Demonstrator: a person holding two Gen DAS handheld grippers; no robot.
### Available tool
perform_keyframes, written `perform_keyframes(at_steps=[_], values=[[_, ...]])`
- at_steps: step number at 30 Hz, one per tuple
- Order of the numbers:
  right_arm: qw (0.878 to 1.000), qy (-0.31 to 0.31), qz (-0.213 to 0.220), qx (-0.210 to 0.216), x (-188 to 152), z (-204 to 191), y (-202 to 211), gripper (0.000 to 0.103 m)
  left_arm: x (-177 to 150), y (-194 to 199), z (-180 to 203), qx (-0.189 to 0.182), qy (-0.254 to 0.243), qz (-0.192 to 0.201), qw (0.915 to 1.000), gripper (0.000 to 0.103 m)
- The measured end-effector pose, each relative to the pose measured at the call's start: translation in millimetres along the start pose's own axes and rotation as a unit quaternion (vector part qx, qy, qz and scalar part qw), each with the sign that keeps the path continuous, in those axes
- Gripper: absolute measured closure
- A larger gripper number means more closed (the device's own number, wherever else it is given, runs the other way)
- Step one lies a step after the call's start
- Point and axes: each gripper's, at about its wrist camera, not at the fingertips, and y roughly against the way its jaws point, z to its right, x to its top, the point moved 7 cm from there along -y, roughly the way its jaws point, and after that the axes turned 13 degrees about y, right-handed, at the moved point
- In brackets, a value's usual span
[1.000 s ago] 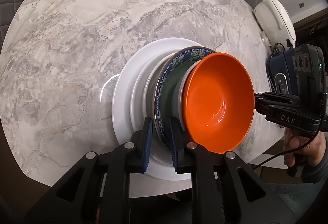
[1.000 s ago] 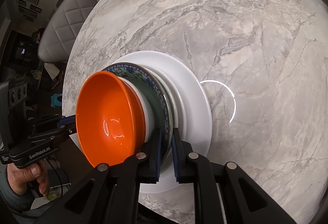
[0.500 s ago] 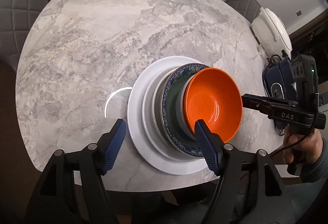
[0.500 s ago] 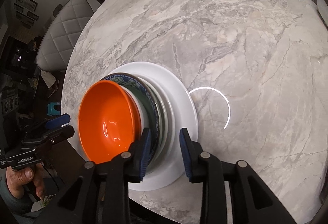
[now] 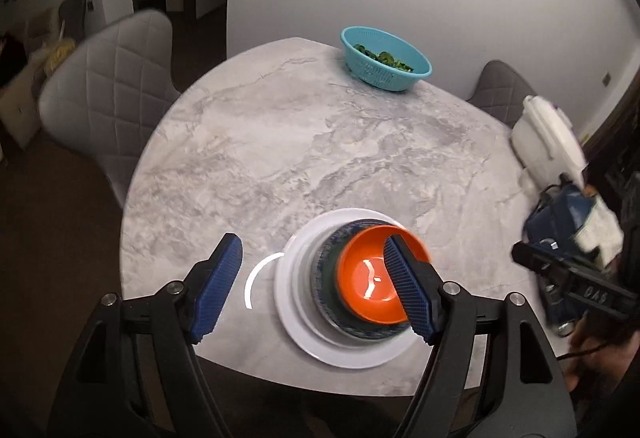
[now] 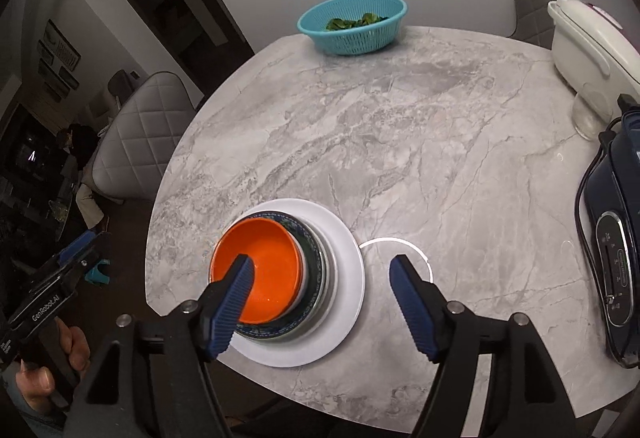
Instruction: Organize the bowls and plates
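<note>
An orange bowl (image 5: 370, 284) sits on top of a stack: a blue-patterned plate (image 5: 326, 270) and smaller dishes on a large white plate (image 5: 296, 302), near the front edge of the marble table (image 5: 300, 141). My left gripper (image 5: 316, 294) is open and empty, raised above the stack. My right gripper (image 6: 322, 302) is also open and empty above the same stack, where the orange bowl (image 6: 260, 270), the patterned plate (image 6: 310, 238) and the white plate (image 6: 344, 270) show again.
A teal colander (image 5: 386, 57) with greens stands at the table's far edge, also in the right wrist view (image 6: 352, 23). A white rice cooker (image 6: 592, 49) and a dark blue appliance (image 6: 616, 254) stand at the right. Grey quilted chairs (image 5: 108, 93) surround the table.
Both grippers let go of the stack's plate rims, opened wide and drew up and back. The stack now rests flat on the table.
</note>
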Motion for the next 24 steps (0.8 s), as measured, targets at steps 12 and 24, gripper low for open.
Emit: perform_keyframes(at_steps=[12,24], values=[[0.999,0.031,0.026,-0.012,-2.7,3.9,35.4,0.0,-59.7,-6.4,70.7,0.042,-0.014,-0.055,0.9975,0.002],[0.998,0.017,0.031,-0.047,-18.5,29.6,64.8,0.0,-75.3,17.9,101.3,0.056,-0.035,-0.03,0.9974,0.0]])
